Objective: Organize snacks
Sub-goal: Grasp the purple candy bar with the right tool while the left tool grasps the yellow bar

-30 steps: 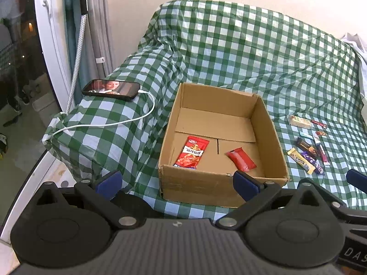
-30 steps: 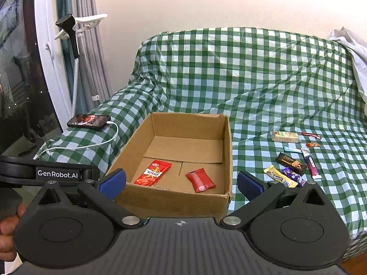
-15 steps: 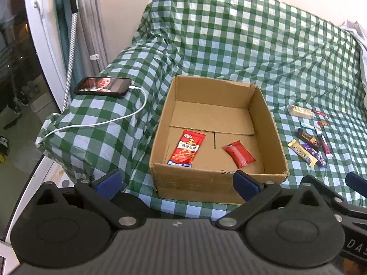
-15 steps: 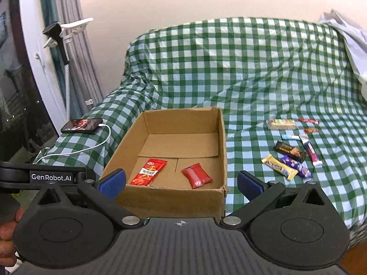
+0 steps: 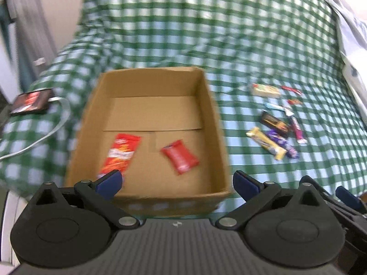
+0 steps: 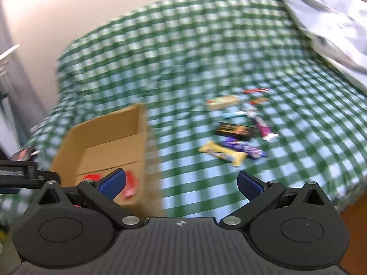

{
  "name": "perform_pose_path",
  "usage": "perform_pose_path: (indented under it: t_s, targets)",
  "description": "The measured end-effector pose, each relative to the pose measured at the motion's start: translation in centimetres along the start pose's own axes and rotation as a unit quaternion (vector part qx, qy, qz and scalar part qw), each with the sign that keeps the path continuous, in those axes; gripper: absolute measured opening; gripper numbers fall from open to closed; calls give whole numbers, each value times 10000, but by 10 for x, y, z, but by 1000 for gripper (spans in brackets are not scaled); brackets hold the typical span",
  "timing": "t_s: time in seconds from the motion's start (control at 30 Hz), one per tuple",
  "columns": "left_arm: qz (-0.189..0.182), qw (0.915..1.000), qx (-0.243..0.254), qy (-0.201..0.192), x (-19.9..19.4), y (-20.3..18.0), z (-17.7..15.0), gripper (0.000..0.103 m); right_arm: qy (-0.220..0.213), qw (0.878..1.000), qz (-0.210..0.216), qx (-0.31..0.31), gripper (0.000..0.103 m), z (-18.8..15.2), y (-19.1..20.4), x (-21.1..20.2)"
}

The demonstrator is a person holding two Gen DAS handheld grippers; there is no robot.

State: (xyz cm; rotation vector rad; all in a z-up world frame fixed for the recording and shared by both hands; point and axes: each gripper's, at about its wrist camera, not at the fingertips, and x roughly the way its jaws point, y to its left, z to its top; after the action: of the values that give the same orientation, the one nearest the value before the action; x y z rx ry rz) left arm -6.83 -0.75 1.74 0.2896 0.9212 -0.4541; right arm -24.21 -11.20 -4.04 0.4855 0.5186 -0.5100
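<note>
Both grippers level, fingers (image 5: 107, 183) spread — left (image 5: 177, 182) over box (image 5: 213, 123), right (image 6: 181, 183) toward snacks (image 6: 236, 135).

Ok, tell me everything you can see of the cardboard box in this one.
The cardboard box is plain brown corrugated card, open-topped, upright on the green checked cover. Its floor shows flap seams and holds two snacks lying flat and apart: a long red packet on the left and a small red packet to its right. Neither gripper touches it.

Blur and cut-off edges

Both views smear; wrapper print on the snacks (image 6: 231, 153) is unreadable. The phone (image 5: 31, 100) screen blurs, and the box's (image 6: 137, 119) near wall hides behind the right gripper (image 6: 181, 182).
</note>
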Motion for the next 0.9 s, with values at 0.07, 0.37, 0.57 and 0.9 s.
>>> perform_pose_path:
  t_s: [0.07, 0.37, 0.57, 0.9]
  targets:
    - [-125, 9998, 115, 118, 18, -23, 11, 103, 11, 9994, -289, 190, 102, 5, -26, 15]
    - [-218, 9951, 86, 958, 146, -130, 60, 103, 150, 9934, -1074, 359, 102, 25, -106, 92]
    - [-89, 9900, 71, 1410, 247, -180, 72, 103, 398, 9886, -1408, 342, 102, 31, -146, 152]
    - [17, 9846, 390, 1702, 302, -175, 60, 103, 946, 9881, -1038, -619, 102, 28, -150, 235]
